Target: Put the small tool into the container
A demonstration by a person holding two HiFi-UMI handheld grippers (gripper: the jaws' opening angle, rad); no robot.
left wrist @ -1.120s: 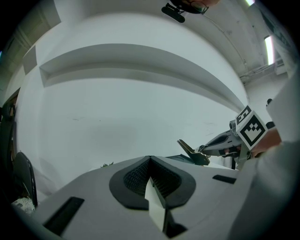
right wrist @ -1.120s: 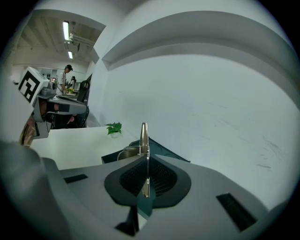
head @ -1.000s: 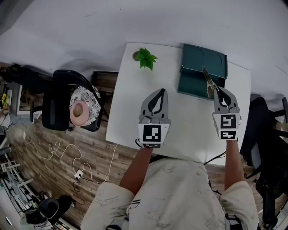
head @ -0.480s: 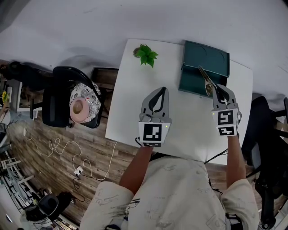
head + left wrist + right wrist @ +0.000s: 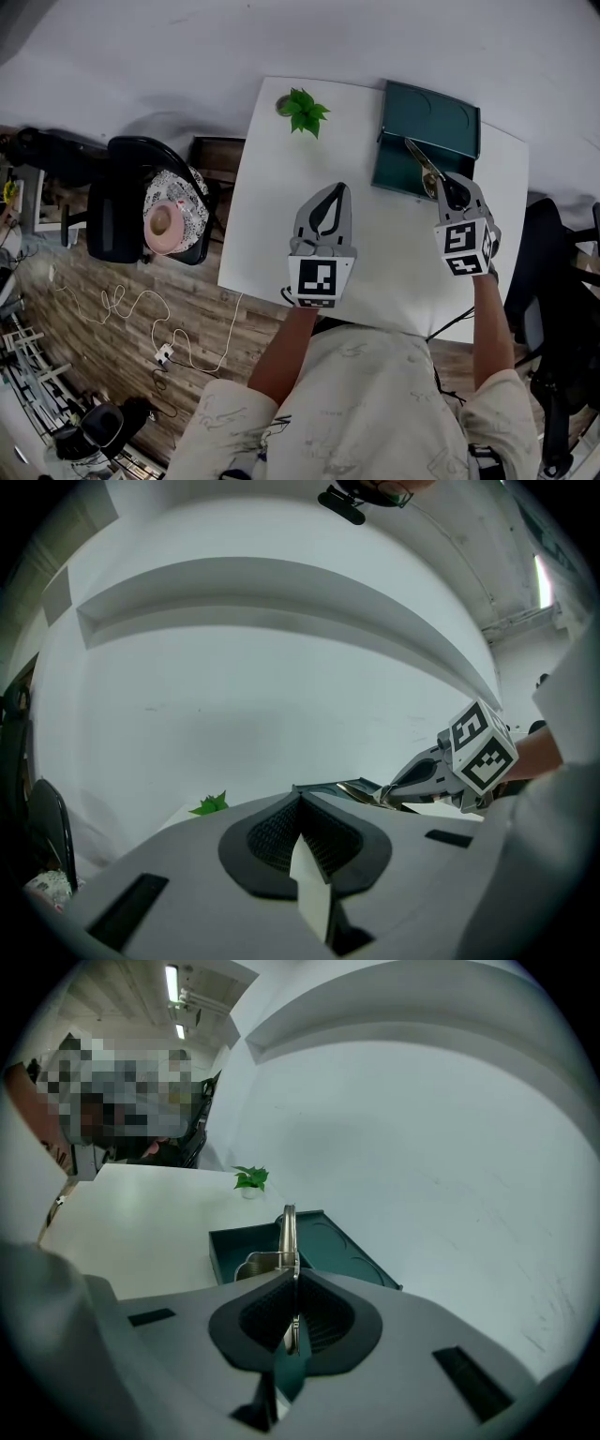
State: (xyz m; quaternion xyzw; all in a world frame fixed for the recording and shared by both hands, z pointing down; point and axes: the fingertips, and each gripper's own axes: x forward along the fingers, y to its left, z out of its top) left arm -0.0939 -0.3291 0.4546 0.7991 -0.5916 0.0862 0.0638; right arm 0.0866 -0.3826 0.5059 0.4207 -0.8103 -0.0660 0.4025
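Observation:
A dark green container [image 5: 439, 120] lies open at the far right of the white table [image 5: 281, 216], its lid folded back. My right gripper [image 5: 442, 185] is shut on a small shiny metal tool [image 5: 419, 159], which sticks out past the jaws and hangs over the container's near tray. In the right gripper view the tool [image 5: 289, 1227] points straight ahead from the right gripper [image 5: 289, 1277] above the tray [image 5: 228, 1246]. Over the table's middle my left gripper [image 5: 332, 191] hovers with jaws closed and nothing between them. It appears as the left gripper [image 5: 300, 799] in its own view.
A small green plant [image 5: 302, 112] stands at the table's far left corner. A black chair [image 5: 131, 216] with a patterned cushion stands left of the table, another dark chair [image 5: 558, 281] at the right. A white cable [image 5: 122, 314] lies on the wood floor.
My right gripper has rolled and sunk a little towards the container, and the tool's tip has swung left over the tray. The left gripper has stayed put.

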